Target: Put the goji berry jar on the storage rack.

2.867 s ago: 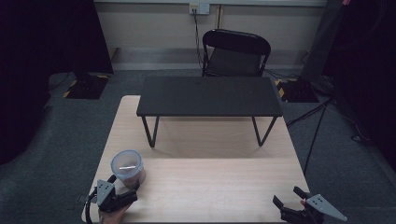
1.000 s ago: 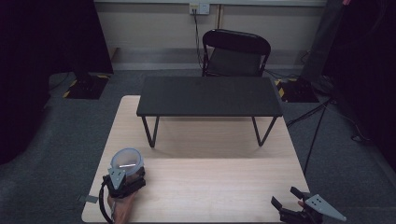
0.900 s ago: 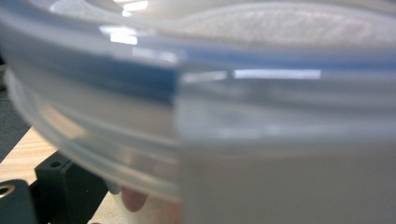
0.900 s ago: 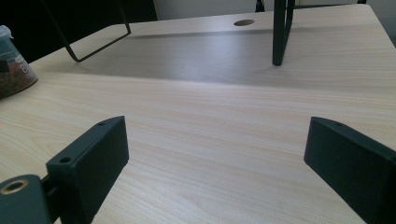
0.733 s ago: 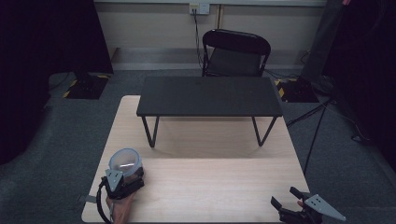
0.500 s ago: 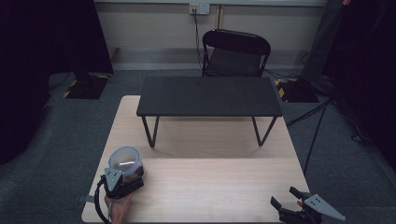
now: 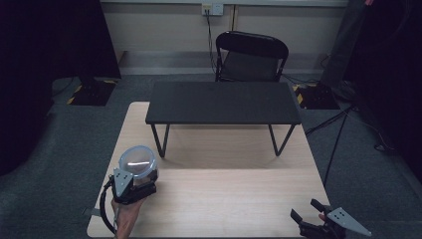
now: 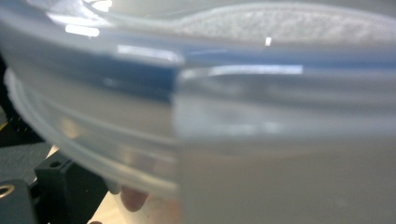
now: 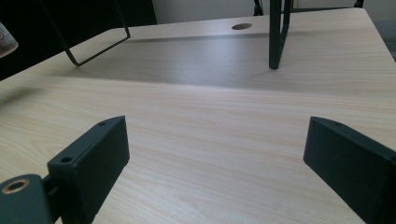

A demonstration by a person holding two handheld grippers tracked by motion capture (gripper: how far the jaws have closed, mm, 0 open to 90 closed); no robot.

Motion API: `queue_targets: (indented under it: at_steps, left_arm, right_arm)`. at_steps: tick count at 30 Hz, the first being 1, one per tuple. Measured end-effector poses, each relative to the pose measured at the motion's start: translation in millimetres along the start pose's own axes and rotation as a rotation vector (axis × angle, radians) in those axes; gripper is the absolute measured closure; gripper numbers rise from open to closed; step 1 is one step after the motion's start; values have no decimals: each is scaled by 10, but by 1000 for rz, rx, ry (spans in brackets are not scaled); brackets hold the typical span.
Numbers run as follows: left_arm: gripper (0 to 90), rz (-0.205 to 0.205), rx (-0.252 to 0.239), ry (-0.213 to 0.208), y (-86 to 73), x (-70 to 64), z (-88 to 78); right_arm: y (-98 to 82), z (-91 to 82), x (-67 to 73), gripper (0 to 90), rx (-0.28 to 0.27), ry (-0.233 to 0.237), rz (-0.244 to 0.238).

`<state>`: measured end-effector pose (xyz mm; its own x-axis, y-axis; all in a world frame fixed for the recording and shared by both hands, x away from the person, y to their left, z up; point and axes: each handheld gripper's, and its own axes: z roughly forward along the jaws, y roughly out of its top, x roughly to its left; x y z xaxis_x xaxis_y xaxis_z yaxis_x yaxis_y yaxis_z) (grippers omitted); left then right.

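Observation:
A round clear plastic container [image 7: 137,162] with a lid is at the wooden table's near left, tipped so its top faces the high view. My left gripper [image 7: 134,175] is right behind it, held by a hand, with its jaws shut around the container's side. In the left gripper view the translucent container [image 8: 233,116] sits right against the lens, and one black jaw shows at the lower left. My right gripper [image 7: 309,218] rests open at the table's near right corner. Between its two black jaws [image 9: 215,154] lies bare wood.
A low black bench [image 7: 224,102] on thin metal legs stands across the far half of the wooden table [image 7: 224,199]. A black folding chair [image 7: 251,57] is behind it. A round cable hole [image 9: 241,26] is in the tabletop beyond a bench leg.
My left gripper moved forward from the table's near edge to the container, closed on it, then lifted and tipped it. My right gripper stayed in place, open.

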<state>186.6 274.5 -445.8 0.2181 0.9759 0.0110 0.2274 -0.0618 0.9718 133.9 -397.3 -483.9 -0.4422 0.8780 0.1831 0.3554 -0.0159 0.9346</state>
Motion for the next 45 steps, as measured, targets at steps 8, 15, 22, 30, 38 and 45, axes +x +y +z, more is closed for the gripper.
queue_targets:
  at_steps: [8,15,22,30,38,45]
  left_arm:
    - [17,35,-27,-48,345,-121,119]
    - [17,59,-33,-116,716,-269,265]
    - [17,38,-39,-193,1110,-358,395]
    - [17,44,-34,-216,1516,-429,573]
    - [17,23,-23,-212,1793,-448,837]
    - [17,-2,4,-197,1926,-468,1114]
  right_arm:
    - [2,-13,-8,59,-8,-1,-3]
    - [8,-19,-9,60,-8,-1,1]
    - [3,-36,-23,60,-15,-2,2]
    - [2,-55,-33,61,-21,-3,4]
    - [3,-62,-35,61,-23,-6,6]
    - [0,-86,-57,61,-30,-15,11]
